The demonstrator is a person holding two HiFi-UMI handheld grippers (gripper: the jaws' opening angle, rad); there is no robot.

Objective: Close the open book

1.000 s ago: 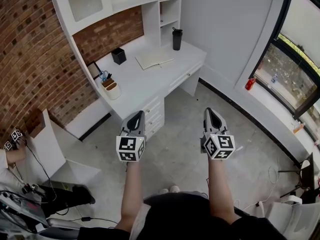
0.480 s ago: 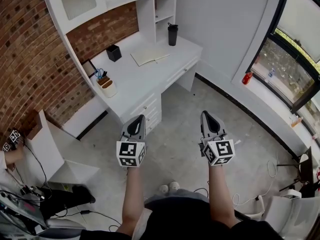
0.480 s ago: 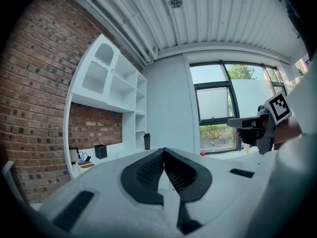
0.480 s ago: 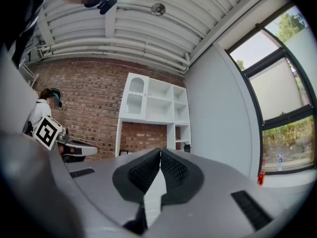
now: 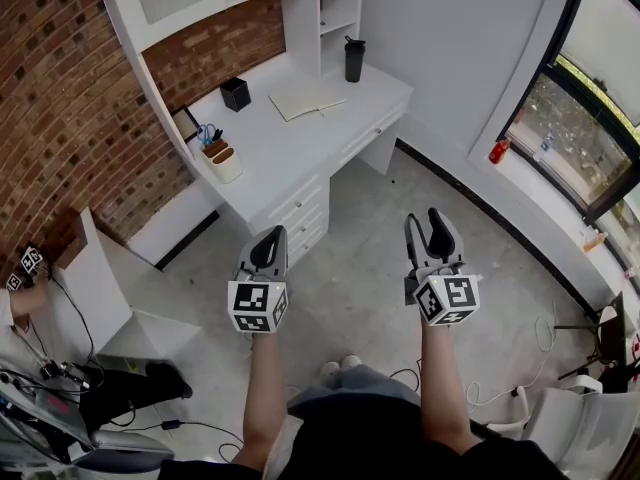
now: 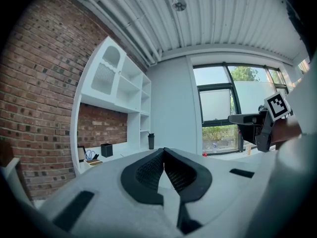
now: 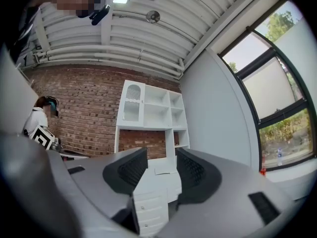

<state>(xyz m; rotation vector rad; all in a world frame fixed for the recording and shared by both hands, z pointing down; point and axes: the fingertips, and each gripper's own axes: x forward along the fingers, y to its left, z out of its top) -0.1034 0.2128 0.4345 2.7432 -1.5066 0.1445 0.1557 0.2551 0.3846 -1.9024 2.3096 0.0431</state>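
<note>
Since a second ago the jaws of the right gripper [image 5: 424, 219] have been parted. They were pressed together then and are opening now, with nothing held between them. In the right gripper view only the far desk [image 5: 300, 153] is seen through the gap. The left gripper [image 5: 273, 232] is kept closed and empty, its dark ribbed pads meeting at the tips in the left gripper view. Both grippers are held out side by side over the grey floor [image 5: 350, 298], well short of the desk, and each is carried on a bare forearm.

The open book [image 5: 306, 97] is found lying flat on the white desktop, near the back and well apart from both grippers; its pale pages are spread. A black tumbler [image 5: 354, 60] is stood just beyond it by the shelf unit [image 5: 335, 13], and a black pen pot [image 5: 236, 94] is set to its left against the brick wall [image 5: 60, 98]. Nearer the front left corner of the desk a holder with scissors [image 5: 211, 144] and a white cup [image 5: 228, 166] are placed close together. A red object [image 5: 500, 151] is seen on the sill below the window [image 5: 575, 118] — too small to be identified.
</note>
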